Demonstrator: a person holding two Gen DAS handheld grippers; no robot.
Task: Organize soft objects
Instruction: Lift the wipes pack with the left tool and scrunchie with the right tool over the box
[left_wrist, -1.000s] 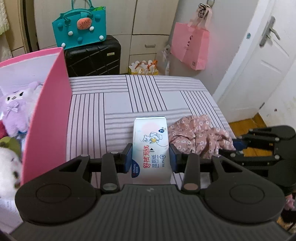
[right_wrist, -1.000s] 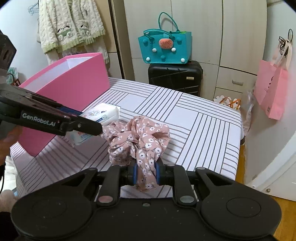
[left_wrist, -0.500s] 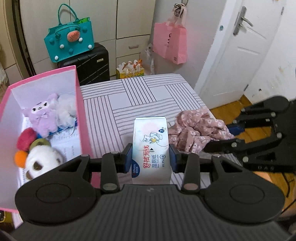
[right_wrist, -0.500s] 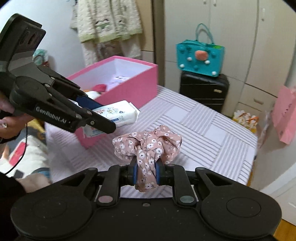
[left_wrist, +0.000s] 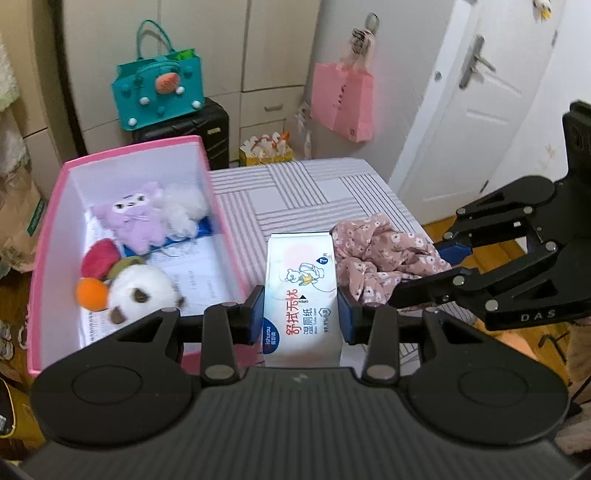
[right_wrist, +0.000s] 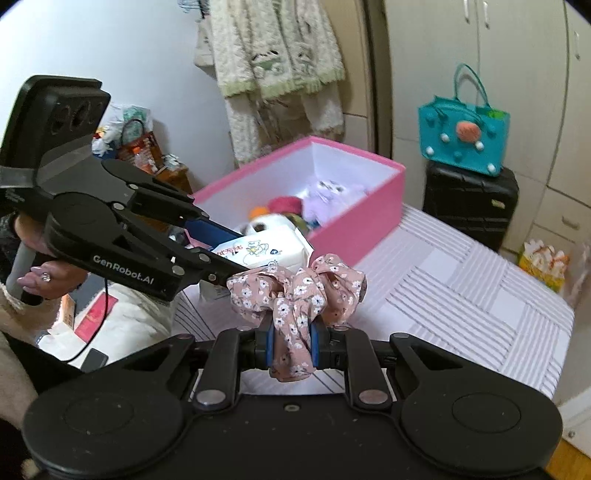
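My left gripper (left_wrist: 301, 317) is shut on a white pack of wet wipes (left_wrist: 301, 291) and holds it in the air beside the pink box (left_wrist: 48, 221). My right gripper (right_wrist: 292, 345) is shut on a pink floral scrunchie (right_wrist: 299, 291), held above the striped table (right_wrist: 461, 295). The scrunchie also shows in the left wrist view (left_wrist: 380, 254), just right of the wipes. The pink box (right_wrist: 358, 229) holds a purple plush (left_wrist: 133, 218), a white plush (left_wrist: 138, 291) and red and orange balls.
A black suitcase (right_wrist: 469, 206) with a teal bag (right_wrist: 463, 136) on it stands behind the table. A pink paper bag (left_wrist: 341, 99) hangs by the white door (left_wrist: 480, 122). A towel (right_wrist: 277, 55) hangs on the wall.
Both grippers have risen well above the table with their loads. The box's inside has come into view, and the wipes now sit nearer the box.
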